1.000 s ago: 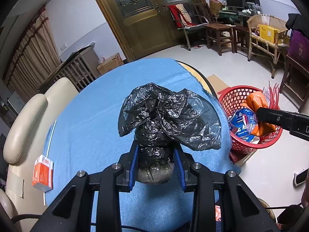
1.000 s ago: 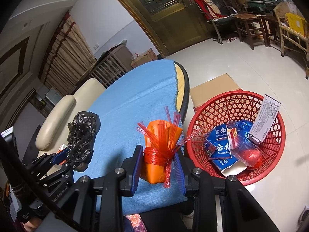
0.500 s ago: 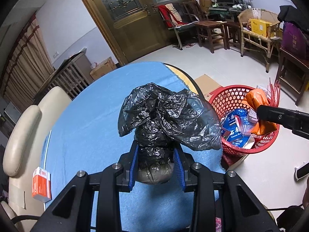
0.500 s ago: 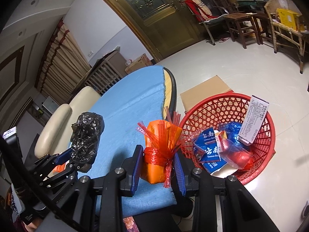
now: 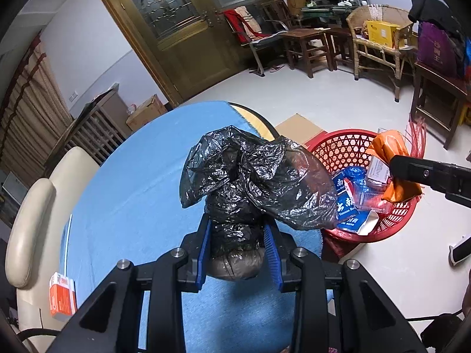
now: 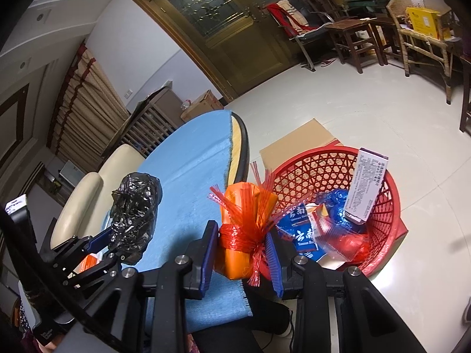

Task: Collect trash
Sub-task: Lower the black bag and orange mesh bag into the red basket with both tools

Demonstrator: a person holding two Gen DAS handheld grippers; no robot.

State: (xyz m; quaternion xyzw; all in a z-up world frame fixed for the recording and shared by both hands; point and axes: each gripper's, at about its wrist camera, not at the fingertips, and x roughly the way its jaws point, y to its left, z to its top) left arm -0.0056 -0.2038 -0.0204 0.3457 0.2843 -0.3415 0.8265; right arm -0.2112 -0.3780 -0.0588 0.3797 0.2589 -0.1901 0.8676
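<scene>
Right wrist view: my right gripper (image 6: 240,253) clamps a soft, light orange bag (image 6: 244,220) at its tied neck beside the red basket (image 6: 382,206), while my left gripper (image 5: 237,253) squeezes a crinkly black bag (image 5: 250,182) low down, over the table (image 5: 132,191).

My left wrist camera looks along its jaws from close above the blue surface (image 5: 123,200), facing the far door (image 5: 176,32). My right wrist camera sits near the surface's right edge, facing the same way. Both views share the surface, the red basket (image 5: 338,147) (image 6: 312,170) and the door.
</scene>
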